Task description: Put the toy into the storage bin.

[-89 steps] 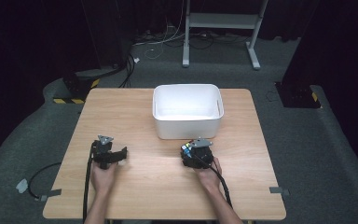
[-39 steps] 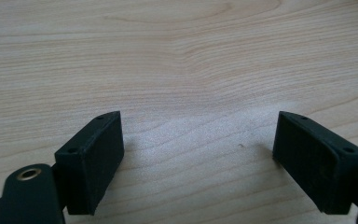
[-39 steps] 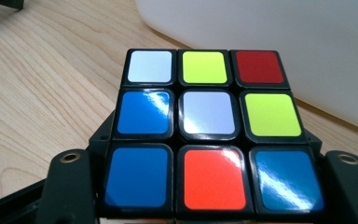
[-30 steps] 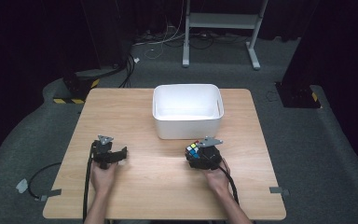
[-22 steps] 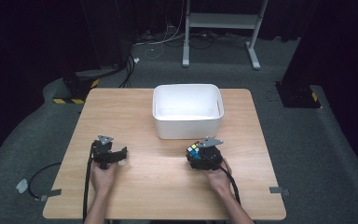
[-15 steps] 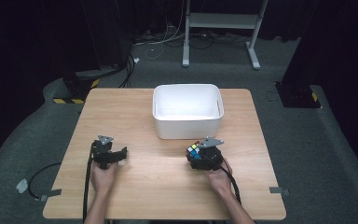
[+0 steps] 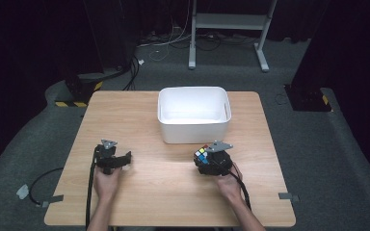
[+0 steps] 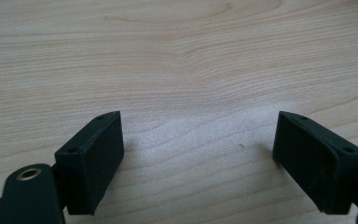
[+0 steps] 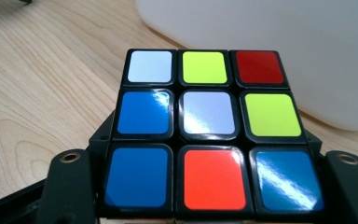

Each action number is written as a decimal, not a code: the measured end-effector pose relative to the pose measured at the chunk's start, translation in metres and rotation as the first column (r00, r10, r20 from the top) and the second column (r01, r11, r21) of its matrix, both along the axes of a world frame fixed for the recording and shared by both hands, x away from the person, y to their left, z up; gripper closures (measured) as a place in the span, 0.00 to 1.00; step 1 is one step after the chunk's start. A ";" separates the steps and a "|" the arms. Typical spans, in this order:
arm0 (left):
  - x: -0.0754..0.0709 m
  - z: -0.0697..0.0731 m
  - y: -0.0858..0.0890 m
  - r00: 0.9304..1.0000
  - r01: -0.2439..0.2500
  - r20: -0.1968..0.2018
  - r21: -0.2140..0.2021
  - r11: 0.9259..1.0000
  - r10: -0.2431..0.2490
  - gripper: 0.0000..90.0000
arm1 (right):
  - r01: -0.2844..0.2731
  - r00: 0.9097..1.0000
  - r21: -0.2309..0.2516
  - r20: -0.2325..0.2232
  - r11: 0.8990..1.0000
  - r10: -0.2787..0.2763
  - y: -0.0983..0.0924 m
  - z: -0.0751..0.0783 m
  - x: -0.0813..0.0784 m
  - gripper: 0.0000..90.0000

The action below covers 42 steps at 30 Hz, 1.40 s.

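A scrambled puzzle cube [image 7: 202, 155] [image 9: 205, 130] with blue, white, yellow, red and orange stickers sits between the jaws of my right gripper [image 7: 207, 161], which is shut on it just in front of the white bin [image 7: 194, 115]. In the right gripper view the bin's wall [image 9: 279, 51] rises close behind the cube. My left gripper [image 7: 125, 158] [image 8: 205, 158] rests low over bare wood at the table's left, its jaws open and nothing between them.
The wooden table [image 7: 139, 115] has bare surface between the two hands and to the left of the bin. Cables [image 7: 38, 185] trail off its left edge. A metal stand [image 7: 226, 29] and black drapes lie beyond the far edge.
Since three seconds ago the right gripper has shifted slightly to the right with the cube. Over the last second it has barely moved. The left gripper has stayed put.
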<state>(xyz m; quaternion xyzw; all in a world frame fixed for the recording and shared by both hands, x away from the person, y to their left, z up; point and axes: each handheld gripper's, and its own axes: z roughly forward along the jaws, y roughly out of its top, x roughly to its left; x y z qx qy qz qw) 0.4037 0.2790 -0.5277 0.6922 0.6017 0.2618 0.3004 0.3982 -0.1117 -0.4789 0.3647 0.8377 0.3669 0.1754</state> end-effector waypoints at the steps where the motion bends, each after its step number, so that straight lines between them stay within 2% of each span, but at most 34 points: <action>1: 0.000 0.000 0.000 1.000 0.000 0.000 0.000 1.000 0.000 0.18 | 0.000 1.000 0.000 0.000 1.000 0.000 0.000 0.000 0.000 0.38; 5: 0.000 0.000 0.000 1.000 0.000 0.000 0.000 1.000 0.000 0.18 | 0.006 1.000 0.013 0.007 1.000 -0.006 -0.002 0.003 -0.001 0.38; 10: 0.000 0.000 0.000 1.000 0.000 0.000 -0.001 1.000 0.000 0.18 | -0.011 1.000 0.008 0.015 1.000 0.010 -0.003 0.005 -0.002 0.38; 14: 0.000 0.000 0.000 1.000 0.000 0.000 -0.001 1.000 0.000 0.18 | -0.020 1.000 0.024 0.021 1.000 0.019 -0.006 0.012 -0.005 0.38; 26: 0.000 0.000 0.000 1.000 -0.001 0.001 -0.002 1.000 0.001 0.18 | -0.054 0.998 0.020 0.012 0.998 0.054 -0.012 0.017 -0.005 0.38; 31: 0.000 0.000 0.000 1.000 0.000 0.000 0.001 1.000 0.000 0.18 | -0.069 0.998 0.017 0.001 0.997 0.069 -0.014 0.021 -0.007 0.38; 34: 0.000 0.000 0.000 1.000 -0.001 0.000 0.001 1.000 0.001 0.18 | -0.085 0.996 0.028 -0.027 0.996 0.086 -0.015 0.025 -0.004 0.38; 42: 0.000 0.000 0.000 1.000 -0.001 0.000 0.001 1.000 0.001 0.18 | -0.100 0.994 0.044 -0.044 0.994 0.102 -0.019 0.032 -0.001 0.38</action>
